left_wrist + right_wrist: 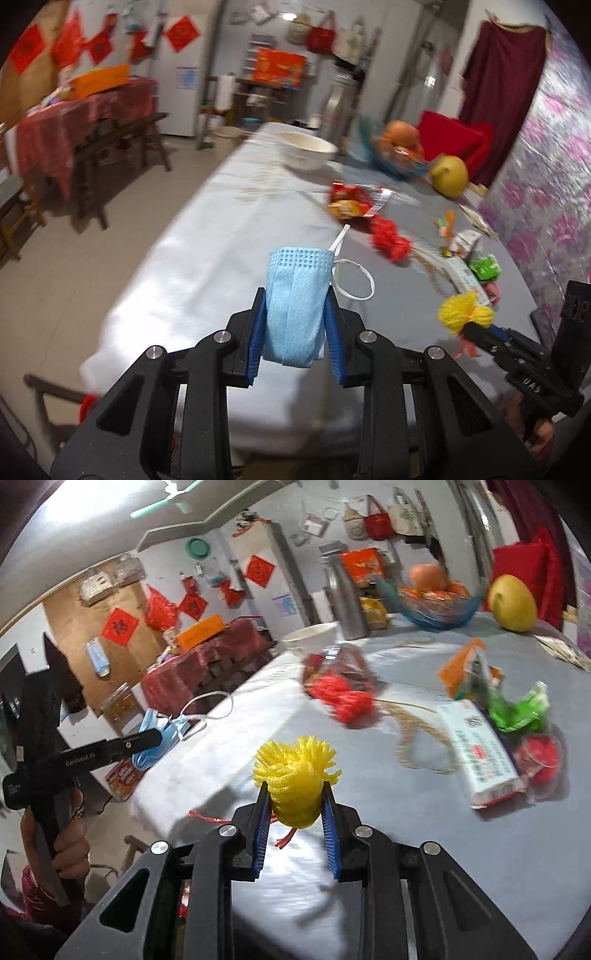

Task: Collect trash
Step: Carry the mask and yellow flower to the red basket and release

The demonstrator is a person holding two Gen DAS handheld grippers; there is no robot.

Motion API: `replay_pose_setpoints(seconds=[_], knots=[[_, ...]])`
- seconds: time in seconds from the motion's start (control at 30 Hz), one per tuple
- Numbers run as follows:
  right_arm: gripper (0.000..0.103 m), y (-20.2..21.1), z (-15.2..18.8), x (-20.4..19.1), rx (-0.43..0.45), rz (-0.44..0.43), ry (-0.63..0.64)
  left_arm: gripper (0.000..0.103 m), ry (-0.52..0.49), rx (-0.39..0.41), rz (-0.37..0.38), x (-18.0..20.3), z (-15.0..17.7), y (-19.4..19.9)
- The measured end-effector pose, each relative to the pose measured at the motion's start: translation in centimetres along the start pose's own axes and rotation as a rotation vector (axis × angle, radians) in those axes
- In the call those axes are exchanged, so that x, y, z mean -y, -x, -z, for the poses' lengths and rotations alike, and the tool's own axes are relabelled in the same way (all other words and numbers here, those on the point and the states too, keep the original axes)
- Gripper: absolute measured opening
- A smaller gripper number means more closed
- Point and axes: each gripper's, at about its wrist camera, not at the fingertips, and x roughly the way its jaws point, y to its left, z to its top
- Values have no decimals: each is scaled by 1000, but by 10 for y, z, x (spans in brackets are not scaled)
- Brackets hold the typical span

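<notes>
Both pieces are lifted clear of the worktop (177, 236), the left claw (295, 317) clamped on the blue face mask (293, 295) and the right claw (295, 805) pinching the yellow foam net (295, 775), so next comes carrying them to a bin, unseen here.

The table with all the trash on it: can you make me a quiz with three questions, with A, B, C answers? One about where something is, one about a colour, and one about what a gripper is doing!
1. Where is the white bowl?
A. on the floor
B. on the table, far end
C. in a gripper

2. What colour is the foam net in the right gripper?
A. yellow
B. purple
C. black

3. What is the left gripper doing?
A. hanging open and empty
B. pinching the bowl
C. clamped on a blue face mask

Answers:
1 B: the bowl stands on the cloth near the fruit basket.
2 A: the net between the blue pads is bright yellow.
3 C: both pads press the folded mask, its white ear loop hanging out to the side.
</notes>
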Motion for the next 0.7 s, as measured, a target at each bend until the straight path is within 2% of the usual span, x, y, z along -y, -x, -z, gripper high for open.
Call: replay_pose_setpoints(seconds=[0.2, 0.33, 0.53, 0.7], knots=[[26, -23, -6, -54, -50, -104, 79, 31, 128, 12, -128, -71, 24, 38], [26, -53, -11, -100, -114, -179, 159, 31, 216, 3, -201, -121, 35, 51], [26, -98, -5, -175, -219, -280, 268, 31, 348, -90, -285, -203, 67, 48], [26, -136, 10, -230, -325, -335, 342, 31, 470, -201, -274, -259, 102, 21]])
